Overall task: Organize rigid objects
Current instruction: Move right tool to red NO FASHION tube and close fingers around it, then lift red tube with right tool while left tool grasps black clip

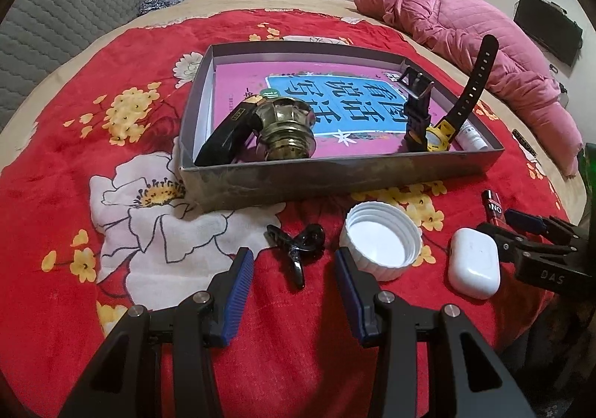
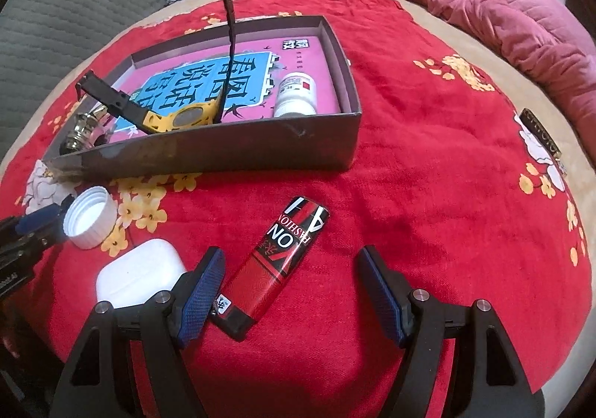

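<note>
A grey cardboard box [image 1: 335,172] on the red flowered cloth holds a pink book, a brass holder [image 1: 285,127], a black object [image 1: 223,140], a yellow-and-black watch [image 1: 439,136] and a white bottle [image 2: 296,94]. In front of it lie a black clip [image 1: 298,250], a white cap [image 1: 381,243], a white earbud case [image 1: 473,263] and a red lighter [image 2: 277,261]. My left gripper [image 1: 294,274] stands open, its blue pads either side of the clip and just short of it. My right gripper [image 2: 292,278] is open around the lighter's near end, pads apart from it.
The box [image 2: 223,153] sits mid-cloth on a round table. A pink quilted jacket [image 1: 484,45] lies at the back right, a grey sofa [image 1: 74,8] at the back left. A small dark bar [image 2: 540,131] rests near the cloth's right edge. Bare cloth lies right of the lighter.
</note>
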`<state>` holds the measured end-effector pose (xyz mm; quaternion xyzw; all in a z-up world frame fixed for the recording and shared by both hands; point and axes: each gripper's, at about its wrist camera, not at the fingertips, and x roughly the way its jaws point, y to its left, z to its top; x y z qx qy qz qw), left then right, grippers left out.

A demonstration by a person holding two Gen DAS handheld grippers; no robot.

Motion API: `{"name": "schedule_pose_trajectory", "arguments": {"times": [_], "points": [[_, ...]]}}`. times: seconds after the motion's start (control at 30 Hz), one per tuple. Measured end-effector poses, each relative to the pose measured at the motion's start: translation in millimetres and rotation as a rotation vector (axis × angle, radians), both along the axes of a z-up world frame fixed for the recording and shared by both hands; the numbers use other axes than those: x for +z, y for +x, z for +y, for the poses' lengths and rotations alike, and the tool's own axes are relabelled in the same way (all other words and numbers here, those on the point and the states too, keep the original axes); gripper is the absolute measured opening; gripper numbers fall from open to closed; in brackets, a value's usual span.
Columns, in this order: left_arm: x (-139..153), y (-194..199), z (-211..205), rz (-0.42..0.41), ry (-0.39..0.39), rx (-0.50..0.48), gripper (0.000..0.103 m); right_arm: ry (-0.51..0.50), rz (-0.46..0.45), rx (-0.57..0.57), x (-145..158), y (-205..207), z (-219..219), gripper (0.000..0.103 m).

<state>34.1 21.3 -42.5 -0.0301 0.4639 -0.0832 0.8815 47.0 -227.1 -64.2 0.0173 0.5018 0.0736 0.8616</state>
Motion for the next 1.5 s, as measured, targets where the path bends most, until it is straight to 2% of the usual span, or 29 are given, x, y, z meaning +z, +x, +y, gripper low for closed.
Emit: {"name": "schedule_pose_trajectory", "arguments": {"times": [0.17,0.27,0.33,0.5,0.67,0.97,1.27,1.43,1.5], "points": [[0,1,2,0.004,-0.016,-0.001,0.045,-0.004,0.023,-0.026,3,-5,-2,0.075],[0,2,3,0.006,-0.021,-0.002,0.045,-0.015,0.032,-0.018,3,-5,0,0.072],[0,3,4,0.006,-0.022,-0.003,0.045,-0.013,0.028,-0.013,3,-5,1,0.068],[-1,3,4,0.005,-0.026,-0.003,0.045,-0.017,-0.008,0.043,4,-2,6,0.041],[-1,3,4,0.003,-0.026,-0.003,0.045,0.006,-0.037,0.084,1,1,5,0.036],[-2,9,6,-0.001,-0.035,0.005,0.045,0.051,-0.006,-0.023,5,1,-18,0.023],[-6,15,8,-0.002,-0.06,0.019,0.045,0.095,0.001,-0.049,-3,10,-26,0.023],[-8,17,8,0.004,-0.063,0.022,0.045,0.068,-0.019,-0.036,-5,9,-21,0.023],[-8,17,8,0.005,-0.054,0.021,0.039,0.066,-0.023,-0.036,-6,10,-21,0.024]]}}
